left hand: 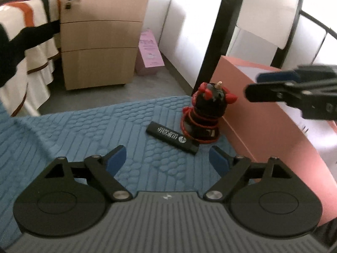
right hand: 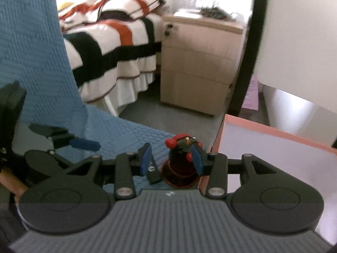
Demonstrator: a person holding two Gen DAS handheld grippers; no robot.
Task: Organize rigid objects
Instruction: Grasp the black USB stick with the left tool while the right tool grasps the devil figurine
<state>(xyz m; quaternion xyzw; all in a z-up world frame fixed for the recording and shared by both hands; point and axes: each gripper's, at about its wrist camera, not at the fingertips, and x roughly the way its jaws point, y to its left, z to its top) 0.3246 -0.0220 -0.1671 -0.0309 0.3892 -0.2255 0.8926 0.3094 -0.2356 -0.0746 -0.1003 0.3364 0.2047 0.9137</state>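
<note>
Left wrist view: the left gripper (left hand: 167, 160) has its jaws spread wide and empty. The black stick (left hand: 172, 134) and the red-and-black figure (left hand: 205, 113) lie ahead of them on the blue bedspread (left hand: 73, 130), beside the pink box (left hand: 263, 113); neither appears stowed yet.

Right wrist view: the right gripper (right hand: 172, 160) reads as closed at its narrowest, holding nothing. The figure (right hand: 181, 162) appears between its pads but lies beyond them.

Daylight is flooding both views, blowing out the wall (left hand: 273, 10) and box (right hand: 273, 158). The fisheye is bending edges; motion is blurring the right gripper (left hand: 252, 90).
</note>
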